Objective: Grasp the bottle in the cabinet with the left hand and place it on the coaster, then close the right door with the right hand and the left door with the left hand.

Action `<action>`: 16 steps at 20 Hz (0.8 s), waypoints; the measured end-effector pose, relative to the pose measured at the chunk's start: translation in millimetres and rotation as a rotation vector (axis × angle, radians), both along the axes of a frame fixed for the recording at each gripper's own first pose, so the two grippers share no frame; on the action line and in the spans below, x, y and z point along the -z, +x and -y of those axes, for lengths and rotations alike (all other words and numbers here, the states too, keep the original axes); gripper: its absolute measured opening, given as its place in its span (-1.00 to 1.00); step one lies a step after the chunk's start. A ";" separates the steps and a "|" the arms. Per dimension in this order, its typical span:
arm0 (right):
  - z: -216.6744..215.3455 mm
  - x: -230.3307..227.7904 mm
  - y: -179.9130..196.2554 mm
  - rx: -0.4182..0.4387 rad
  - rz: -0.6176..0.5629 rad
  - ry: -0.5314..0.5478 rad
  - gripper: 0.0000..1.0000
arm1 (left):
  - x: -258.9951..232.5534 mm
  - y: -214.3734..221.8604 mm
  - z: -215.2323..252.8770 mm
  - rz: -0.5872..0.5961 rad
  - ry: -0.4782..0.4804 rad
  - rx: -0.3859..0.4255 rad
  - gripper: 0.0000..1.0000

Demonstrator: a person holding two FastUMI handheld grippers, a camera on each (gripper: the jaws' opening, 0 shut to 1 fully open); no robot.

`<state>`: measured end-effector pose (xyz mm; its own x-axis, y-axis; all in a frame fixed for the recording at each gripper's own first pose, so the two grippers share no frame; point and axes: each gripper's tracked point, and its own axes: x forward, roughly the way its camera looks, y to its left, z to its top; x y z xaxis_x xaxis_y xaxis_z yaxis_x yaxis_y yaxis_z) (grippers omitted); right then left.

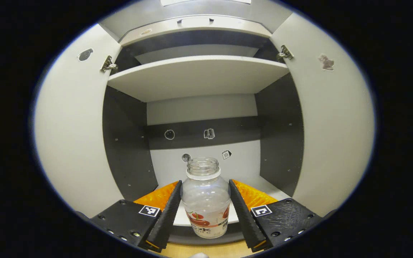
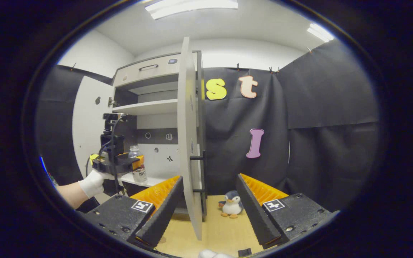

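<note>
Left gripper (image 1: 205,200): level, fingers (image 1: 169,208) set close on either side of the bottle (image 1: 205,200), contact not certain; in the right gripper view it is carried by a gloved hand (image 2: 92,183), bare forearm behind. Right gripper (image 2: 208,206): level, jaws spread wide, nothing between them.

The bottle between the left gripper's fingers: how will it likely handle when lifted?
The bottle looks clear, empty and capless, so probably light. Thin plastic walls may flex under squeeze. Its smooth rounded body could slip between the left gripper fingers, and it might tip easily.
</note>
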<state>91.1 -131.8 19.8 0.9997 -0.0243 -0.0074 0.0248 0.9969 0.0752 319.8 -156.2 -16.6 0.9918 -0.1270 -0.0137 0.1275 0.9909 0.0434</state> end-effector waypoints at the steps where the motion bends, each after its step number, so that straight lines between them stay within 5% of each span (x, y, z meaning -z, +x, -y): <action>1: -4.6 1.7 -7.7 0.011 0.000 -0.002 0.89 | 2.8 -18.4 -0.8 -0.001 -0.003 0.022 0.60; 9: -18.6 16.0 -65.7 0.112 -0.004 -0.012 0.93 | 82.3 -120.0 -0.8 -0.073 -0.093 0.126 0.53; 16: -1.3 35.2 -80.2 0.171 -0.059 -0.036 0.93 | 190.8 -149.0 12.2 -0.130 -0.129 0.166 0.54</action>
